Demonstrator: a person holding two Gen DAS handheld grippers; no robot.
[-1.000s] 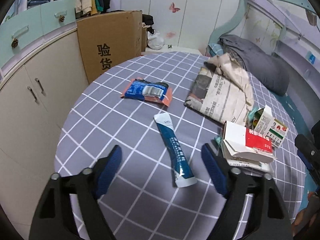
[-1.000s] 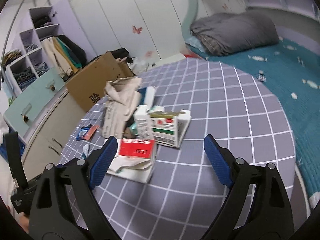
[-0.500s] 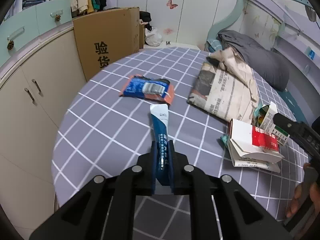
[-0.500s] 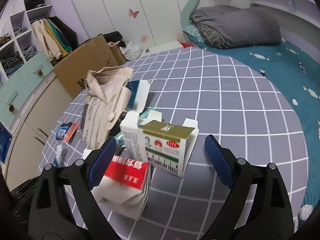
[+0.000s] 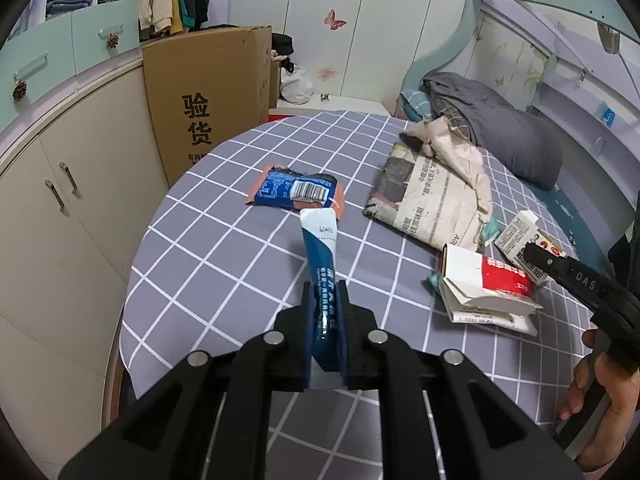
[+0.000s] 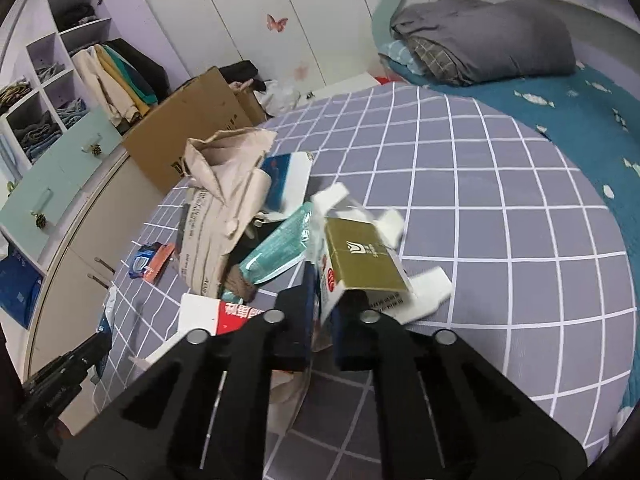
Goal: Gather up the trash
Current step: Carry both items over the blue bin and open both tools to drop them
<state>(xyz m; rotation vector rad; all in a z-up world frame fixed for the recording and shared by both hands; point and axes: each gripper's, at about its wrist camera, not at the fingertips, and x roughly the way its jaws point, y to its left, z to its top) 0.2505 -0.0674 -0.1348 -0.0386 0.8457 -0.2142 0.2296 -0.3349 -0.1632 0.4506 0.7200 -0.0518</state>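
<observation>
My left gripper is shut on a blue and white tube and holds it tilted up off the checked tablecloth. My right gripper is shut on a white and gold carton with torn flaps, lifted and tilted. A blue and orange wrapper lies beyond the tube. A red and white box lies at the right, also in the right wrist view. A crumpled newspaper and a teal packet lie nearby.
A tall cardboard box stands at the table's far left beside beige cabinets. A grey duvet lies on the bed behind the table. The right gripper's body shows at the right edge of the left view.
My left gripper closed on the tube and lifted it off the cloth. My right gripper moved in, closed on the carton and tilted it up.
</observation>
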